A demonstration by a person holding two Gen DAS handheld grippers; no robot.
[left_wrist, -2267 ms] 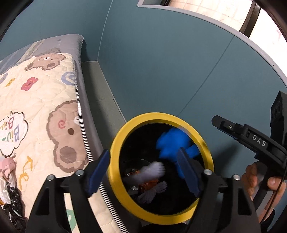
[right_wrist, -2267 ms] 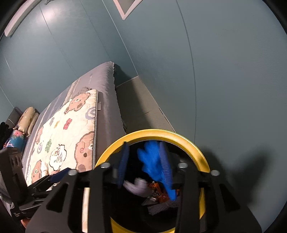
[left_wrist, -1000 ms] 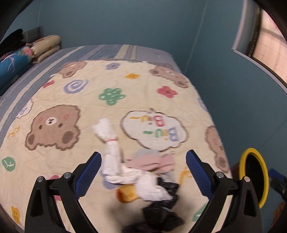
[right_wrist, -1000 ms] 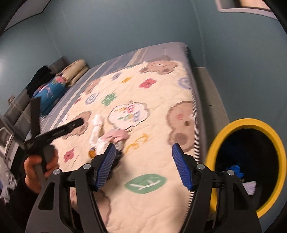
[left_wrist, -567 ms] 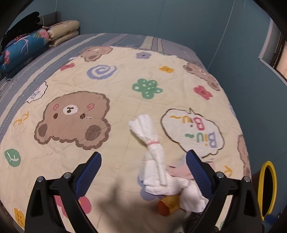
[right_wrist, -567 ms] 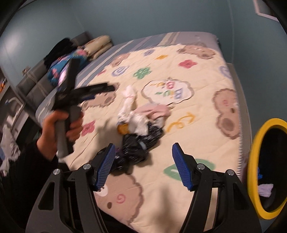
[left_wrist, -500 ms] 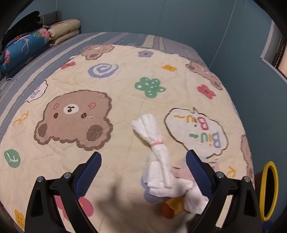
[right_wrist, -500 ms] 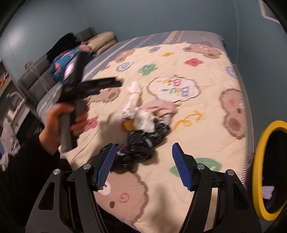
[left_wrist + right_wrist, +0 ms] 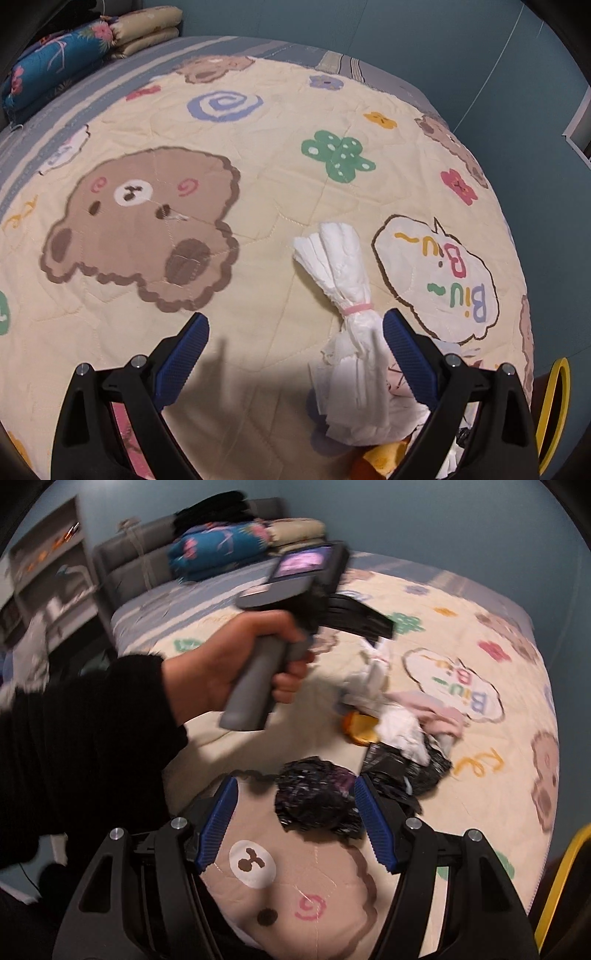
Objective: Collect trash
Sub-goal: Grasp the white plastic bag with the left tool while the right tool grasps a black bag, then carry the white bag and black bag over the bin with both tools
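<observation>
Both grippers swung away from the yellow-rimmed bin (image 9: 553,413) to the bed: left gripper (image 9: 295,347) wide over the white banded paper bundle (image 9: 347,295), right gripper (image 9: 293,818) wide, empty, framing the crumpled black plastic bag (image 9: 317,801); next pickup starting.

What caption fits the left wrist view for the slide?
Open left gripper above a bear-print quilt, with a banded white tissue bundle beside its right finger.
</observation>
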